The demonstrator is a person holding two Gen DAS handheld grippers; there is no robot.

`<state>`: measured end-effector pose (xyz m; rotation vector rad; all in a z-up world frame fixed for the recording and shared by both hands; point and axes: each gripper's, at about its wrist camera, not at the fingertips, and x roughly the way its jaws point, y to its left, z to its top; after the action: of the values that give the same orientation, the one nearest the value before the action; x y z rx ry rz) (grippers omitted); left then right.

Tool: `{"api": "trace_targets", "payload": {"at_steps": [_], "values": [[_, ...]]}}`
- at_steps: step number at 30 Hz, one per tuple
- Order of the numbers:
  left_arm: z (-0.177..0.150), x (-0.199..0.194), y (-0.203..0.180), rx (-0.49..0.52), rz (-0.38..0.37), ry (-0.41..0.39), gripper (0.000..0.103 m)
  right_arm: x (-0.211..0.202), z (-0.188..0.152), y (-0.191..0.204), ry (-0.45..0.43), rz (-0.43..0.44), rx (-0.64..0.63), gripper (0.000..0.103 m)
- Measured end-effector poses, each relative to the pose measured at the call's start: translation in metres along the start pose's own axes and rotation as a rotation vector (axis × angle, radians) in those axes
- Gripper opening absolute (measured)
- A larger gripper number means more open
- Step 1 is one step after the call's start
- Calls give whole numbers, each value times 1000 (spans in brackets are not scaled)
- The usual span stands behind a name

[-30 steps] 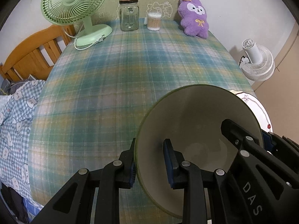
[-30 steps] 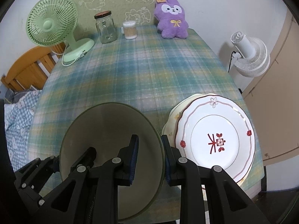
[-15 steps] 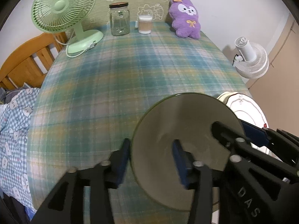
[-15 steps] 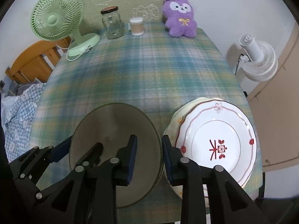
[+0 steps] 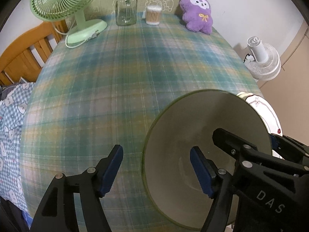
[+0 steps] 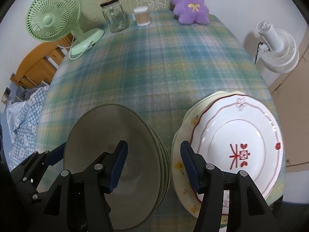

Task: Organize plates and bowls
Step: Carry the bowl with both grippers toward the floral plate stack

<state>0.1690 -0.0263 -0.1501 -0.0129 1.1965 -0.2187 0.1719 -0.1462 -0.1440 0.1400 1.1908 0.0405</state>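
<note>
Two stacks on the near edge of the table (image 6: pixel 164 73), as far as visible: green bowls (image 6: pixel 115 154) nested in one another on the left (several rims visible at the right side of the stack), and plates (image 6: pixel 237 150) piled just beside on the right, the white one with red pattern on top of a cream floral one. Both close together, perhaps touching, hard to tell. Left gripper (image 5: pixel 156 166) spread wide, one finger inside the top bowl (image 5: pixel 202 154), the other outside its rim, gripping nothing. Right gripper (image 6: pixel 154 164) also spread, over the gap between bowls and plates, holding nothing. No loose plate or bowl elsewhere on the table. Probably almost finished; only to pull both grippers away, maybe straighten the plates a little.
</note>
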Motion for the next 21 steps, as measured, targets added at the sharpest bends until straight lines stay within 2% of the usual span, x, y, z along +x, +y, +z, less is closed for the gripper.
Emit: {"api": "trace_targets", "payload": {"at_steps": [3, 4, 7, 11, 14, 21], "values": [[0, 4, -2, -5, -3, 20, 74, 6, 0, -2, 4, 12, 8, 56], [1, 4, -3, 1, -3, 21, 74, 7, 0, -3, 6, 17, 8, 50], [1, 7, -5, 16, 1, 35, 70, 14, 1, -3, 38, 42, 8, 42], [0, 11, -7, 16, -16, 50, 64, 18, 1, -3, 51, 43, -2, 41], [0, 12, -11, 23, -24, 51, 55, 19, 2, -3, 52, 43, -18, 41], [-1, 11, -12, 16, -26, 40, 53, 18, 2, -2, 62, 37, -12, 42]]}}
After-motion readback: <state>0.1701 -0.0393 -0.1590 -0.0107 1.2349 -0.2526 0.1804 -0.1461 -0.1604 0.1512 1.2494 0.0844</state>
